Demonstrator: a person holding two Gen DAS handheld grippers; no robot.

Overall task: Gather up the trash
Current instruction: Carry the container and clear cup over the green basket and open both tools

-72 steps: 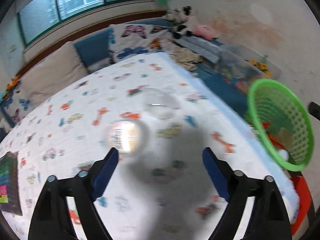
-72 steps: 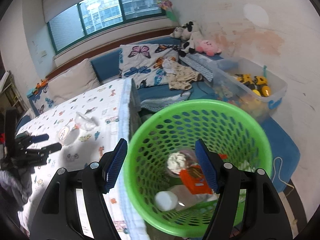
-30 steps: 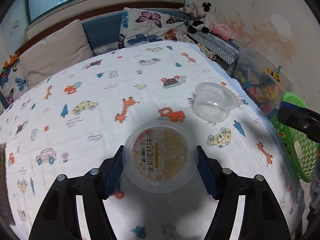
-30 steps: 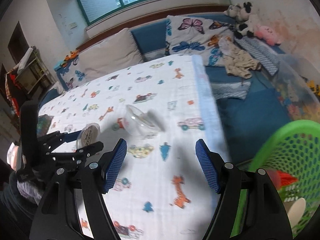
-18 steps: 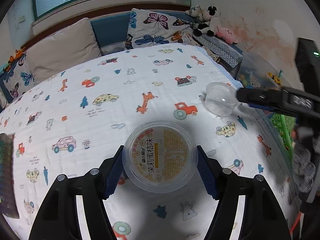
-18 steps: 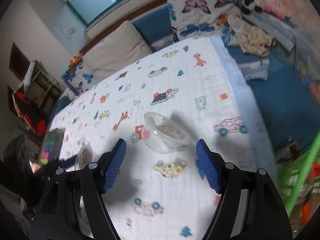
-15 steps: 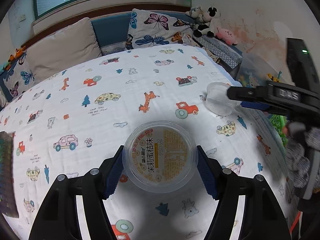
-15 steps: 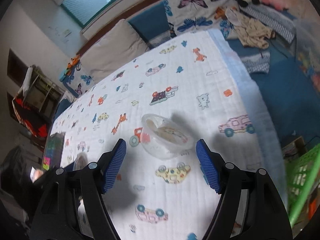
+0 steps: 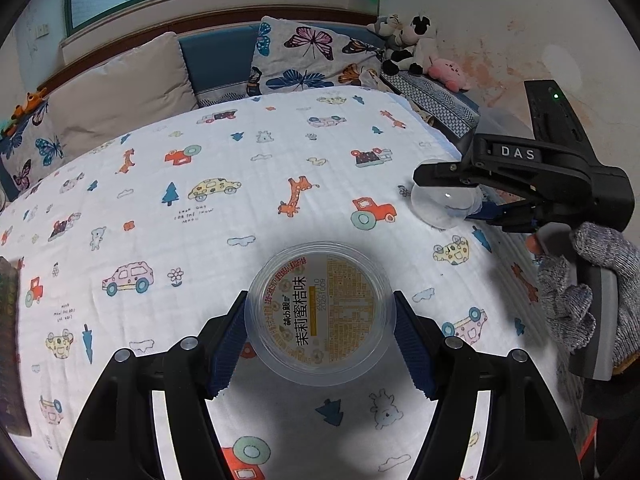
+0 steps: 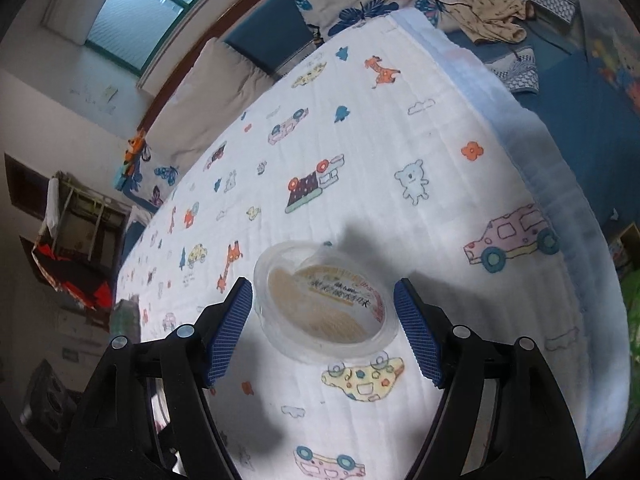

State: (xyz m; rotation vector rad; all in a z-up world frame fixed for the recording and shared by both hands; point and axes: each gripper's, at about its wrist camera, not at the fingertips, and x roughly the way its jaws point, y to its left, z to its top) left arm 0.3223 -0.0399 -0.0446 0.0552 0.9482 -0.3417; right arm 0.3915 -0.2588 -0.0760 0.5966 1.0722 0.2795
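Our left gripper (image 9: 320,322) is clamped on the sealed cup (image 9: 320,312), both blue pads pressed against its clear rim, just as it was a second ago; that cup has not shifted between the pads, though the bedsheet (image 9: 200,184) beneath has slid a little, so we judge it lifted clear and ready to carry. The real change is on the right: a second ago our right gripper (image 10: 324,324) looked across the bed with the open cup (image 10: 326,304) well ahead of it, and now it has swung in and dropped so that this cup, its film lid peeled half back, sits on the sheet between the jaws. Those jaws stand wide, with a gap on either side of the cup, so nothing is held there yet. The left view shows the same gripper (image 9: 472,200) at the cup (image 9: 440,204) near the bed's edge. We judge a close comes next, then both cups go to the basket, which is out of view now.
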